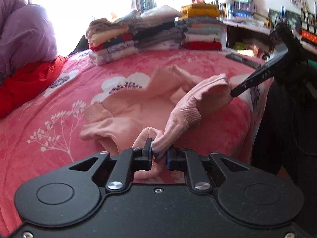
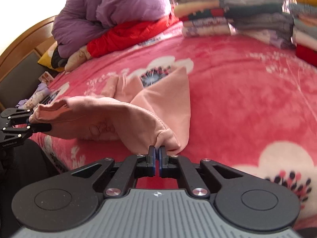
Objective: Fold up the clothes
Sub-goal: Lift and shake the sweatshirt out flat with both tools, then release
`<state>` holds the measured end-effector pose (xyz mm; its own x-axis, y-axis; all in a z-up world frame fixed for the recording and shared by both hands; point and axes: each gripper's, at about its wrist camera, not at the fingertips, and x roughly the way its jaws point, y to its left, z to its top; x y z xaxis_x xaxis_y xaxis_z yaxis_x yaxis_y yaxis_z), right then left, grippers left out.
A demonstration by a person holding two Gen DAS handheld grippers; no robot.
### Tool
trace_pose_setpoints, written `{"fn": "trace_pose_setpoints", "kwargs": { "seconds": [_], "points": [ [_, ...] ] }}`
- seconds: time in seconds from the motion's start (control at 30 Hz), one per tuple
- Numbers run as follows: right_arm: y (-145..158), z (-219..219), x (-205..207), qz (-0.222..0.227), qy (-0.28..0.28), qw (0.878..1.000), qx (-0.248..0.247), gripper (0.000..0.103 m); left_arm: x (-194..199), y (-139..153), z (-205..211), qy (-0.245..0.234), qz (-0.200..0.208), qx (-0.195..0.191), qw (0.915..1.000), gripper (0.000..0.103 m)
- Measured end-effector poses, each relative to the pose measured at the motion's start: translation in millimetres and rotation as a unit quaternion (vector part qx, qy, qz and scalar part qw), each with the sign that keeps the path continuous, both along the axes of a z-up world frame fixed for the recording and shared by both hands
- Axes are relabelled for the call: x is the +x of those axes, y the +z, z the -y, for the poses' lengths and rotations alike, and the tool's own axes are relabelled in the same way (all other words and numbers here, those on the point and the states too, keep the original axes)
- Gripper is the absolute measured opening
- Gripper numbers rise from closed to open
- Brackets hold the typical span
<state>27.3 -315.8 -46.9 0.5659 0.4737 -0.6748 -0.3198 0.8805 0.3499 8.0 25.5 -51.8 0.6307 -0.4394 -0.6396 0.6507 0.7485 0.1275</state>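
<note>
A pale pink sweatshirt [image 1: 138, 111] lies crumpled on the pink flowered bedspread [image 1: 59, 103]. My left gripper [image 1: 159, 150] is shut on a bunched fold of it near a ribbed band. In the left wrist view my right gripper [image 1: 233, 93] comes in from the right and pinches another part of the same lifted edge. The right wrist view shows my right gripper [image 2: 157, 150] shut on the pink sweatshirt [image 2: 164, 103], with the cloth stretched leftwards to my left gripper [image 2: 32, 122]. The rest of the garment trails on the bed behind.
Stacks of folded clothes [image 1: 150, 33] stand at the far side of the bed. A purple duvet [image 2: 111, 13] and a red garment [image 2: 128, 33] are heaped by the wooden headboard [image 2: 21, 45]. A cluttered desk with books [image 1: 247, 17] is at the back right.
</note>
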Motion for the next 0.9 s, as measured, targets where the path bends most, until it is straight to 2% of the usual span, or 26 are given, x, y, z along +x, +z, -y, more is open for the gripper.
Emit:
{"fn": "trace_pose_setpoints", "kwargs": {
  "seconds": [0.07,0.13,0.2,0.3,0.37,0.47,0.53,0.67,0.77,0.83,0.9],
  "points": [
    [-8.3,1.5,-0.8,-0.017,-0.009,1.000,0.006,0.006,-2.0,-6.9,4.2,-0.006,-0.004,0.024,0.9997,0.012],
    [-15.7,1.0,2.7,-0.046,-0.015,0.999,0.007,0.012,-4.0,-13.8,8.4,-0.011,-0.008,0.049,0.9987,0.015],
    [-16.3,1.5,1.3,-0.046,-0.018,0.999,0.009,0.014,-6.0,-20.7,12.6,-0.017,-0.012,0.073,0.9971,0.021],
    [-16.4,4.8,1.4,-0.057,-0.016,0.998,0.019,0.037,-9.6,-29.2,17.6,-0.028,-0.017,0.109,0.9935,0.032],
    [-15.4,4.8,1.6,-0.063,-0.012,0.998,0.013,0.037,-15.2,-26.6,14.8,-0.044,-0.016,0.129,0.9906,0.055],
    [-8.8,7.1,0.0,-0.061,-0.004,0.998,0.003,0.037,-23.7,-18.1,5.2,-0.059,-0.004,0.158,0.9856,0.056],
    [-1.3,12.2,-2.0,-0.055,-0.002,0.998,-0.003,0.039,-22.9,-7.6,-6.0,-0.052,-0.001,0.152,0.9871,0.057],
    [18.1,31.1,-2.2,-0.033,-0.019,0.999,0.012,0.046,-7.1,18.2,-23.6,0.007,0.016,0.096,0.9953,0.074],
    [29.9,36.6,7.8,-0.016,-0.031,0.999,0.028,0.048,13.5,33.0,-26.9,0.049,0.015,0.048,0.9976,0.075],
    [34.1,32.3,18.0,-0.005,-0.032,0.999,0.036,0.048,22.4,41.4,-26.6,0.064,0.010,0.036,0.9973,0.075],
    [36.5,24.7,29.1,0.005,-0.031,0.999,0.042,0.048,23.5,53.3,-30.1,0.080,0.026,0.026,0.9961,0.075]
  ]
}}
